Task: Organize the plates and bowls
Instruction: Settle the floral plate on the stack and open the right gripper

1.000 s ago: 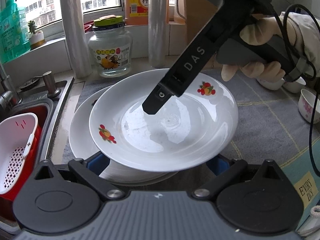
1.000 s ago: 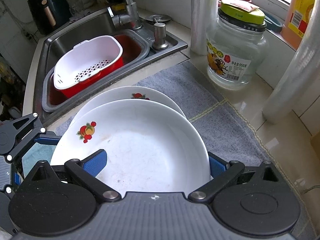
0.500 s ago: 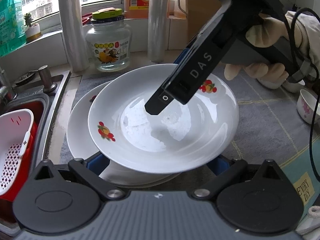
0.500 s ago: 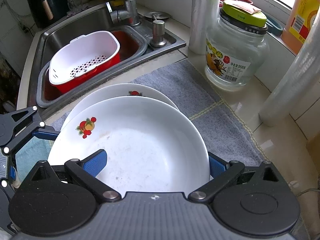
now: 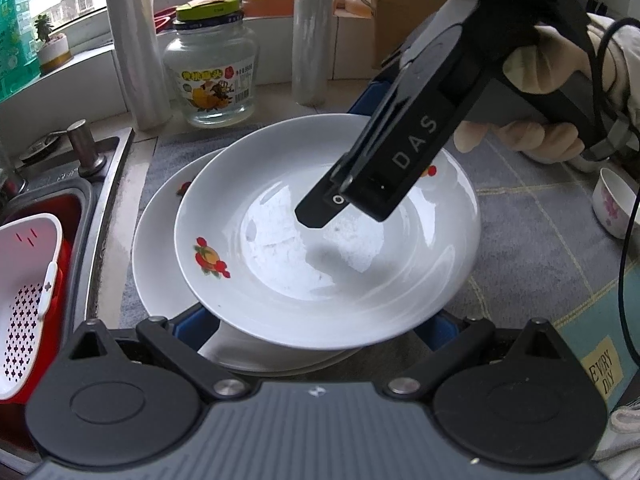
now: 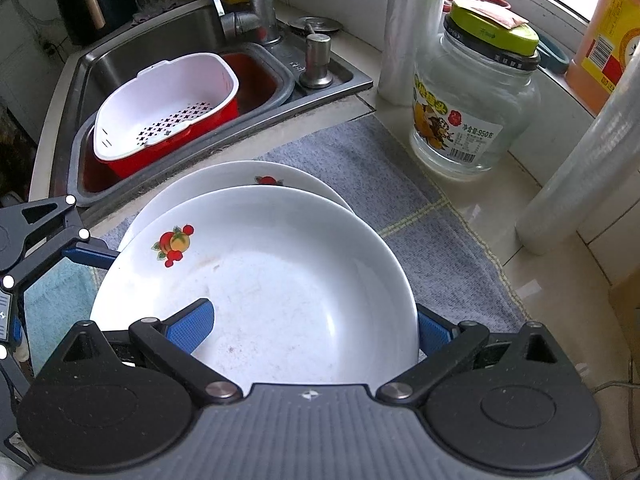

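Plainly turns on overlap: needs the upper plate [image 6: 280, 300] brought square over the lower plate [image 6: 224, 178]. Sits for now off centre above that lower plate, leaving a crescent of it bare along one side. Appears raised rather than nested, judging by the near rim riding over the left gripper [image 5: 318, 328]. Has no long axis worth naming, being round; matters only which way the offset runs.

Straddles the upper plate's rim with the right gripper [image 6: 310, 328]: one blue pad [image 6: 192, 320] lying over the inside wall, the other outside and below the rim, on the side of the lower plate opposite the left gripper. Cannot tell whether squeezed tight, with the outer pad's contact hidden behind the rim.

Keeps the left gripper's fingers wide apart, clamped on nothing, tucked beneath the upper plate's near rim at the lower plate's near edge.

Reads as a set-down step: calls for a shift toward the lower plate's bare crescent, then a level lowering. Falls most naturally to the right gripper, being the one on the rim. Risks a clatter or chip if lowered askew onto the lower plate's rim. Leaves the lower plate flat on a gray mat [image 6: 400, 184].
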Tool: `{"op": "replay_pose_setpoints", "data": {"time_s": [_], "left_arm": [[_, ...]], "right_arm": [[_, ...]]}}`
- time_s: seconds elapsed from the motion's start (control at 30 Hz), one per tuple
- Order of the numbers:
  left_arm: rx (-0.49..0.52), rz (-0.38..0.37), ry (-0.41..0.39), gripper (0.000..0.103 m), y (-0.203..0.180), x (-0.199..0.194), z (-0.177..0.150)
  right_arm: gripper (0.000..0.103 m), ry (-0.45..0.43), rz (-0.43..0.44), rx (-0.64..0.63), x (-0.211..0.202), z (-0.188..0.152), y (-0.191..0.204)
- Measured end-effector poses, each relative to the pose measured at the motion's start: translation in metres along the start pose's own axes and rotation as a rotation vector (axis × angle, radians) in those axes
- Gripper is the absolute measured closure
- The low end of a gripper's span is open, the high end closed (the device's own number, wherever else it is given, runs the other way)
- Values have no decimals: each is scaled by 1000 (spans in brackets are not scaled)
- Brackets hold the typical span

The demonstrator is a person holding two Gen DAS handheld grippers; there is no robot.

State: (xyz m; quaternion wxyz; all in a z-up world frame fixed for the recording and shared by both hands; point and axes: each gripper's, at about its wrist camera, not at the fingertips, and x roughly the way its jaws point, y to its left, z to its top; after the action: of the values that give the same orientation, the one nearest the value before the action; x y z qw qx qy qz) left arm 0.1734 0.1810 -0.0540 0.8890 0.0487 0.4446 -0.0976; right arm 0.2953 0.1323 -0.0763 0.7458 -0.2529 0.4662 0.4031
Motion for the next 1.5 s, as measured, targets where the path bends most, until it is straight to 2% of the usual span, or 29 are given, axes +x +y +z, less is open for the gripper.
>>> {"op": "replay_pose_setpoints", "data": {"time_s": [0.4,0.67,1.03,1.5], "left_arm": [[2,3,62,2,8,5,3],[48,22,90,3,9,4,6],[53,21,93,3,10,0,7],[27,21,86,2,14,-2,9]], "right_arm": [[0,7,-4,-1,2,2,1],[0,12,-10,1,3,3,1],[0,1,-53,-31,9,4,8],[0,9,-58,-57,16,10,9]]}}
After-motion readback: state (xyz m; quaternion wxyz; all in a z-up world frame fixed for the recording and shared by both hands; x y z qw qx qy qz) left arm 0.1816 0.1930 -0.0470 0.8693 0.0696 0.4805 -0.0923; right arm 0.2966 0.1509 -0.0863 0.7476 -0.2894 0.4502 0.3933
